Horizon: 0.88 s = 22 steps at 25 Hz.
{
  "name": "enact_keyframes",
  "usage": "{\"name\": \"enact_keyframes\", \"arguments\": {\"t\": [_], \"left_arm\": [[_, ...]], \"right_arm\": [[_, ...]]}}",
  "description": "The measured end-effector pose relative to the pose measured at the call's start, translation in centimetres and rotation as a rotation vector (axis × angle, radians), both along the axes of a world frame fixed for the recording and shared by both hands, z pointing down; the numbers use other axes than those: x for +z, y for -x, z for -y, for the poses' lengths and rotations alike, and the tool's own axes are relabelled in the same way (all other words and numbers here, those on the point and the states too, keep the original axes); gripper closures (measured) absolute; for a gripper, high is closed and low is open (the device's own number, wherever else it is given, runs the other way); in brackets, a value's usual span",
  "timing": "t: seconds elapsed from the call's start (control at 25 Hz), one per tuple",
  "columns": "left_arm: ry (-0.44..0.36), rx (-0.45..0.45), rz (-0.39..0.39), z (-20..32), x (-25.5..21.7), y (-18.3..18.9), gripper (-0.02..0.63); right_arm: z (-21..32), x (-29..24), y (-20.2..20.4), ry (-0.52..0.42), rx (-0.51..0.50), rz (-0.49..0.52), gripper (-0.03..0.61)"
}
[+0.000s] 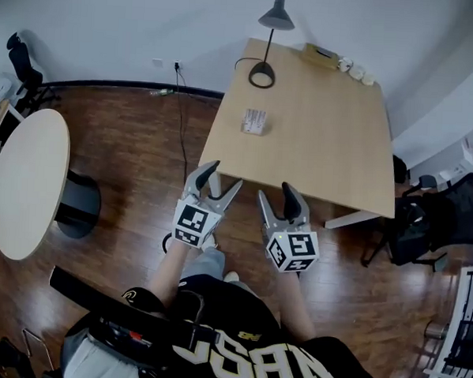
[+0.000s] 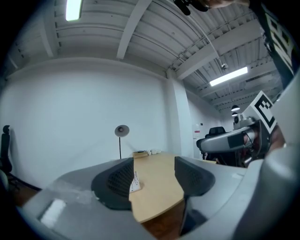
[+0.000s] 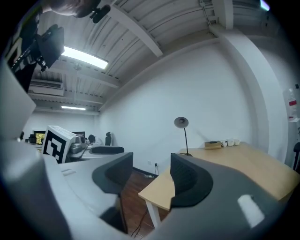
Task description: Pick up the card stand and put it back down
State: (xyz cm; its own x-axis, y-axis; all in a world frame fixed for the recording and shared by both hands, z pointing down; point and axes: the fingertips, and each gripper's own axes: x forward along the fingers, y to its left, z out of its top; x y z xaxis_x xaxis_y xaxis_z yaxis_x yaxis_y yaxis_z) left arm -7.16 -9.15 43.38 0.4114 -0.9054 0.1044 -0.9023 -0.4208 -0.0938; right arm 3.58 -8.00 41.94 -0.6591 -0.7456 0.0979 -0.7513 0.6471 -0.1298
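small white card stand (image 1: 254,121) w/ printed lines stands on the light wood worktop (image 1: 326,141), left-centre, well apart from left hand-held gripper (image 1: 224,176) & right hand-held gripper (image 1: 274,192); both spread, empty.

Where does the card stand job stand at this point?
Done: nothing evident; the card stand sits untouched on the table. In hand: left gripper and right gripper hover at the table's near edge, both open and empty. Left: reach, grasp, lift, set back down.
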Motion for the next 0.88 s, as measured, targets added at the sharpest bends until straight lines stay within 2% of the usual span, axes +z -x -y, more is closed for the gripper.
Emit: {"name": "enact_keyframes", "arguments": {"t": [0.2, 0.4, 0.48, 0.56, 0.68, 0.88], "left_arm": [[0.005, 0.042, 0.010, -3.3, -0.6, -1.8, 0.324], [-0.026, 0.088, 0.024, -3.6, -2.0, -0.9, 0.342], [-0.050, 0.078, 0.020, -3.6, -2.8, 0.1, 0.350], [-0.068, 0.060, 0.036, -3.6, -3.3, 1.0, 0.387], [-0.086, 0.033, 0.050, -4.1, -4.0, 2.6, 0.388], [-0.048, 0.004, 0.037, -4.9, -2.6, 4.4, 0.387]], "right_arm": [[-3.6, -0.6, 0.0, -0.016, 0.017, -0.018, 0.330], [-3.5, -1.9, -0.2, -0.041, 0.109, 0.021, 0.330], [-3.3, -2.6, 0.1, -0.068, 0.124, 0.002, 0.330], [-3.3, -2.8, 0.0, -0.085, 0.147, -0.035, 0.330], [-3.8, -2.4, 0.4, -0.069, 0.166, -0.041, 0.330], [-4.7, -1.8, 1.7, -0.058, 0.145, -0.038, 0.330]]}}
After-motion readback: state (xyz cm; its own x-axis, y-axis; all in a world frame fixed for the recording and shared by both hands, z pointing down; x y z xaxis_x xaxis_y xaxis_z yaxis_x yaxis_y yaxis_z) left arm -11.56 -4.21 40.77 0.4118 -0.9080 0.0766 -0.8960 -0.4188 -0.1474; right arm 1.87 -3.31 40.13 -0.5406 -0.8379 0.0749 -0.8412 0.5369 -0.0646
